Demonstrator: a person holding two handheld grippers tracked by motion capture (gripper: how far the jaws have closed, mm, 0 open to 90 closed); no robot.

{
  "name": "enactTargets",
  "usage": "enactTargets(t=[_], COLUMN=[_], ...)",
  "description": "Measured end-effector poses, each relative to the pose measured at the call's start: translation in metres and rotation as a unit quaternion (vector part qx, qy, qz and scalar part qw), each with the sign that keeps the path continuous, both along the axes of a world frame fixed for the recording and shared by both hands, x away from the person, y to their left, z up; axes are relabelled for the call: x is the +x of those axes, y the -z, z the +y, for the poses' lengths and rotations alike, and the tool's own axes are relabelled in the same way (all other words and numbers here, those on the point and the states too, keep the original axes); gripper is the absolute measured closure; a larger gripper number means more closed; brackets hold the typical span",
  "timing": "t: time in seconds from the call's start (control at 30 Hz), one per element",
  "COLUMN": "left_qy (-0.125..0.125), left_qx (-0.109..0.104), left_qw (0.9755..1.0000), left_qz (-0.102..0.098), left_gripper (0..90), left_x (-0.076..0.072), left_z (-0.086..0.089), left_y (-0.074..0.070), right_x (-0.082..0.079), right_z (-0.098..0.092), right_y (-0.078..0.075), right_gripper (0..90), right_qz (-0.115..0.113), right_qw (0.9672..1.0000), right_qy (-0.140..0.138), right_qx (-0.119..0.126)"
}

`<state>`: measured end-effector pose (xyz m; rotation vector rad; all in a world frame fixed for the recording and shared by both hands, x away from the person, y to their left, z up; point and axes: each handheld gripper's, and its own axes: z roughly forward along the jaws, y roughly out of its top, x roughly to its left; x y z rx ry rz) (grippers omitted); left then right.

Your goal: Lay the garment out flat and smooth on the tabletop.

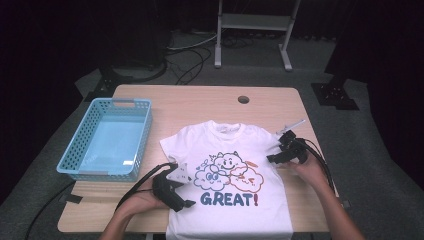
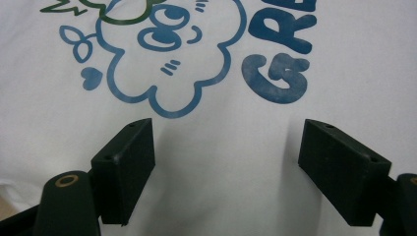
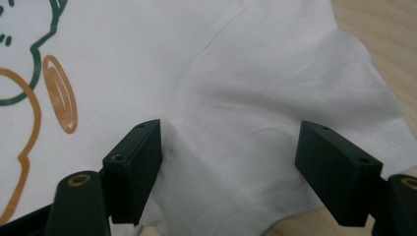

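Note:
A white T-shirt (image 1: 197, 142) lies flat, front up, on the wooden table (image 1: 200, 102), printed with cartoon clouds and the word GREAT!. My left gripper (image 1: 186, 202) rests at the shirt's lower left edge, jaws open over the plain cloth below the blue cloud (image 2: 167, 54), nothing pinched between them. My right gripper (image 1: 272, 159) hovers at the shirt's right sleeve (image 3: 280, 93), jaws open on either side of the sleeve seam, with the cloth lying loose under them. The shirt's hem hangs over the table's near edge.
A light blue plastic basket (image 1: 145, 135) stands empty at the left of the table. A round cable hole (image 1: 243, 99) sits near the far edge. Black cables trail from both grippers over the table's near side. A metal stand (image 1: 252, 30) is on the floor behind.

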<state>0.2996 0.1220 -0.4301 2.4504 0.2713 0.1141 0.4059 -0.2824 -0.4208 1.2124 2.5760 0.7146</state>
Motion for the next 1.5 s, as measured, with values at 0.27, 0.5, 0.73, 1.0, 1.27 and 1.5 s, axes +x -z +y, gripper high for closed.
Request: enactTargets(t=[0.27, 0.5, 0.73, 1.0, 1.27, 1.5], left_qy=[-0.008, -0.013, -0.036, -0.059, -0.099, -0.148], left_qx=[-0.016, -0.009, 0.0, -0.003, -0.013, -0.011], left_qw=[0.9998, 0.9999, 0.9993, 0.9982, 0.995, 0.9889], left_qz=[0.002, -0.002, -0.015, 0.0, -0.002, -0.006], left_gripper=[20.9, 20.3, 19.6, 19.8, 23.8, 23.4], left_x=[0.001, 0.002, 0.005, 0.017, 0.053, 0.088], left_z=[0.004, 0.004, -0.001, -0.003, 0.001, -0.001], left_y=[0.002, 0.001, -0.001, 0.0, 0.0, 0.0], right_x=[-0.008, -0.044, -0.072, -0.081, -0.055, -0.028], right_z=[-0.004, 0.029, 0.046, 0.054, 0.055, 0.054], right_y=[-0.011, -0.022, -0.014, 0.006, 0.01, 0.013], right_gripper=[23.6, 22.1, 18.8, 15.1, 14.6, 14.7], right_qz=[-0.02, -0.027, -0.018, -0.019, -0.042, -0.057], right_qw=[0.9997, 0.9982, 0.9963, 0.9963, 0.9973, 0.9969], right_qy=[0.005, -0.052, -0.082, -0.084, -0.053, -0.032], right_qx=[-0.011, 0.01, 0.022, 0.006, 0.029, 0.043])
